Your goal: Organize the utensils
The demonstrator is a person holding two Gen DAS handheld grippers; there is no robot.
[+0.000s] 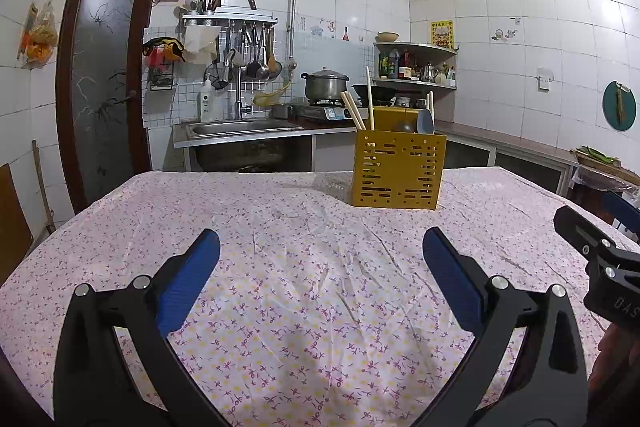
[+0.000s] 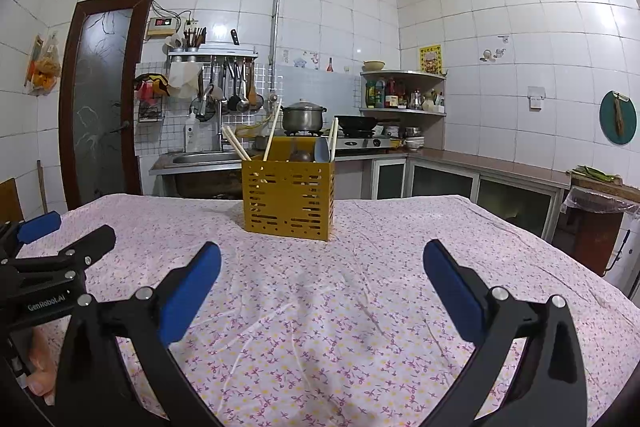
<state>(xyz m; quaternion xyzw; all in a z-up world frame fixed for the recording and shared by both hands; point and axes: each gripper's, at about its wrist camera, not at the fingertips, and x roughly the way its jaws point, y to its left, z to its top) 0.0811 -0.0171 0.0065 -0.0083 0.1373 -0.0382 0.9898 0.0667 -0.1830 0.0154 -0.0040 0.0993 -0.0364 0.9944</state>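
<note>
A yellow slotted utensil holder [image 1: 398, 169] stands upright on the table toward its far side; it also shows in the right wrist view [image 2: 289, 201]. Wooden chopsticks [image 1: 358, 109] [image 2: 256, 143] lean out of its left part, and a grey-blue spoon [image 1: 425, 121] [image 2: 322, 149] and a dark ladle [image 2: 301, 156] sit in its right part. My left gripper [image 1: 320, 247] is open and empty, low over the cloth, well short of the holder. My right gripper [image 2: 322, 259] is open and empty, also short of the holder. Each gripper's body shows at the edge of the other's view.
The table carries a pink floral cloth [image 1: 320, 307] [image 2: 340, 307]. Behind it are a steel sink [image 1: 240, 129], a stove with a pot [image 1: 325, 85] and a dark pan, hanging kitchen tools, a corner shelf with bottles [image 2: 402, 93], a counter on the right and a dark door on the left.
</note>
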